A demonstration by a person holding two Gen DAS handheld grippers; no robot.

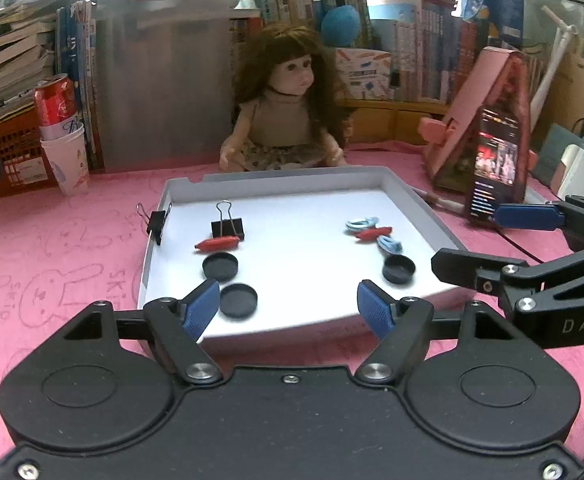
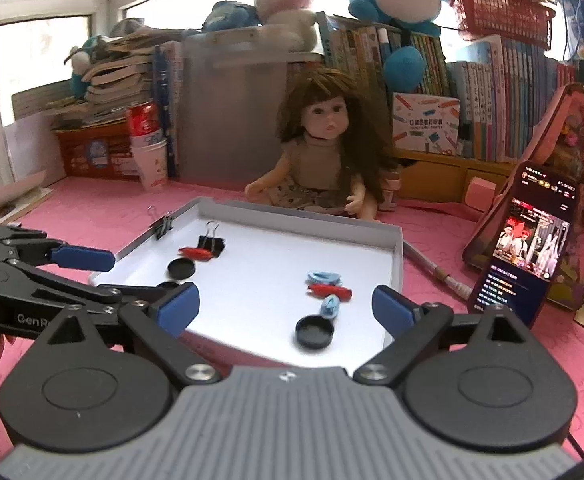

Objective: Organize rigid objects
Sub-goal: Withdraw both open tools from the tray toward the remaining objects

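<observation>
A shallow white cardboard tray (image 1: 419, 210) lies on the pink-covered table (image 1: 52, 248) in front of a seated brown-haired doll (image 1: 288, 108).

Toward the tray's 9 o'clock side sit a black metal binder clip (image 1: 228, 226), a red plastic fish-shaped piece (image 1: 216, 244) and two round black plastic caps (image 1: 220, 266) (image 1: 238, 300). A second black binder clip (image 1: 156, 222) grips the tray's wall at 9 o'clock.

Toward 3 o'clock lie two pale blue rings (image 2: 323, 278) (image 2: 330, 306), another red fish-shaped piece (image 2: 330, 291) touching them, and a third black cap (image 2: 315, 332).

The left gripper (image 1: 290, 308) and the right gripper (image 2: 286, 308) both hover at the tray's 6 o'clock edge, jaws spread apart and empty. A lit smartphone (image 2: 531, 248) leans on a pink stand at 3 o'clock, outside the tray.
</observation>
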